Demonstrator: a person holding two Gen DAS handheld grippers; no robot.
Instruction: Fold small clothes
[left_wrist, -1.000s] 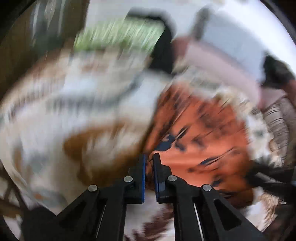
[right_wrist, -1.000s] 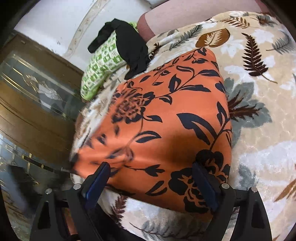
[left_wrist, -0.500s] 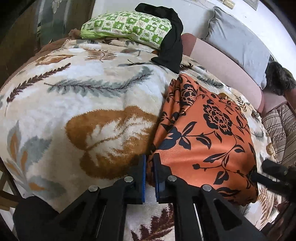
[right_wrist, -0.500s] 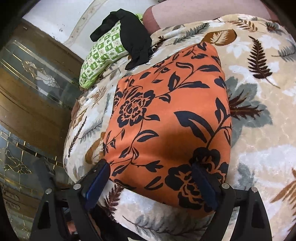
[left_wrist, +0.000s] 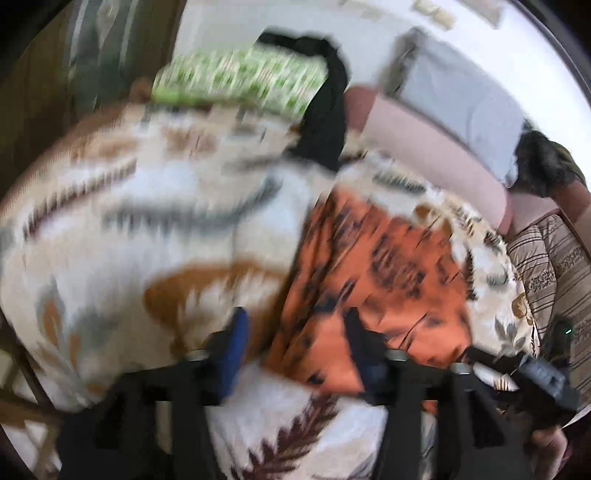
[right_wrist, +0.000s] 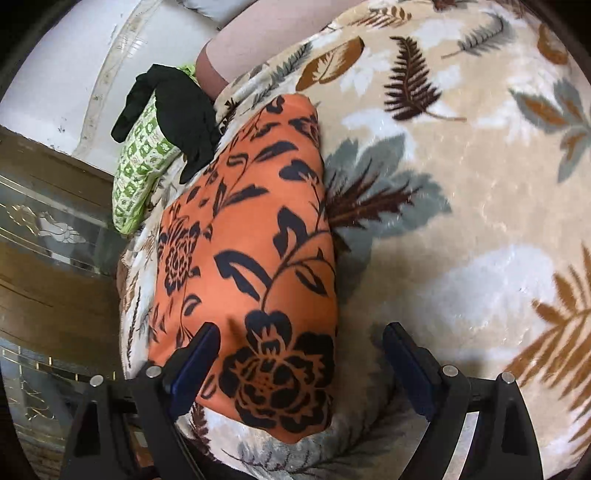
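The folded garment (right_wrist: 251, 258) lies flat on the blanket (right_wrist: 461, 221), near the blanket's left edge in the right wrist view, with open blanket stretching to its right. Beyond the garment's far end, a pillow (right_wrist: 140, 162) rests at the head of the bed, and a dark piece of clothing (right_wrist: 177, 110) is draped over the pillow's near corner. A bolster (left_wrist: 424, 147) runs behind the blanket, with a cushion (left_wrist: 461, 96) leaning behind it against the wall.
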